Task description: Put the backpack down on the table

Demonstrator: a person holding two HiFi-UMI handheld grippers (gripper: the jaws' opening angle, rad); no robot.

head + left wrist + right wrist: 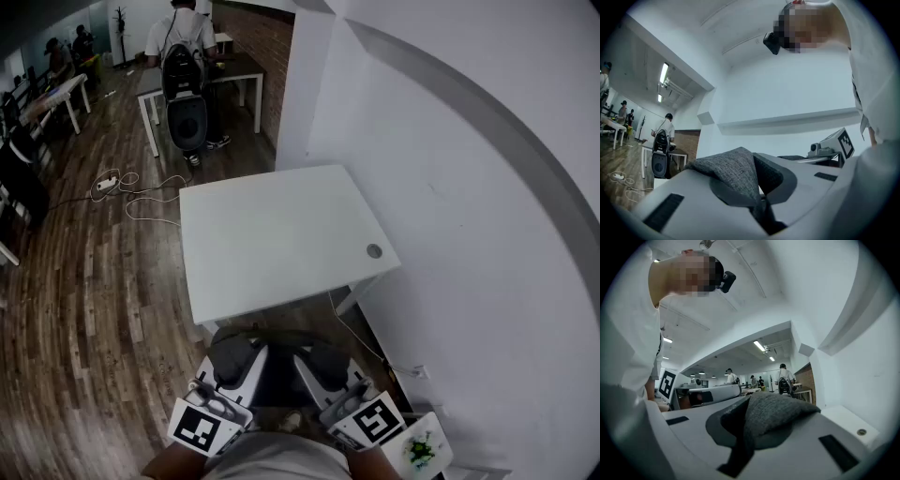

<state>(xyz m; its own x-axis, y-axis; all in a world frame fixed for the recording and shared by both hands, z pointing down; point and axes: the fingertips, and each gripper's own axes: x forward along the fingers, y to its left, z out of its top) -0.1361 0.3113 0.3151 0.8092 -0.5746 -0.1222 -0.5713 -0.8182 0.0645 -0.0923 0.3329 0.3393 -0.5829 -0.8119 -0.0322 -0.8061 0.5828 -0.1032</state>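
While left hand-held gripper (232,364) and right hand-held gripper (326,367) clamp backpack (733,171), white table (281,234) (wooden floor (84,281)).

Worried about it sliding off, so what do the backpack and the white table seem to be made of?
Backpack: grey woven fabric, matte, with a speckled weave and soft folds.
Table: probably white laminate or painted board, smooth, fairly matte; the top is even and seamless.

Likely an open office: white desk (272,239), plank floor (84,300), people (183,33) at distant desks (242,67).
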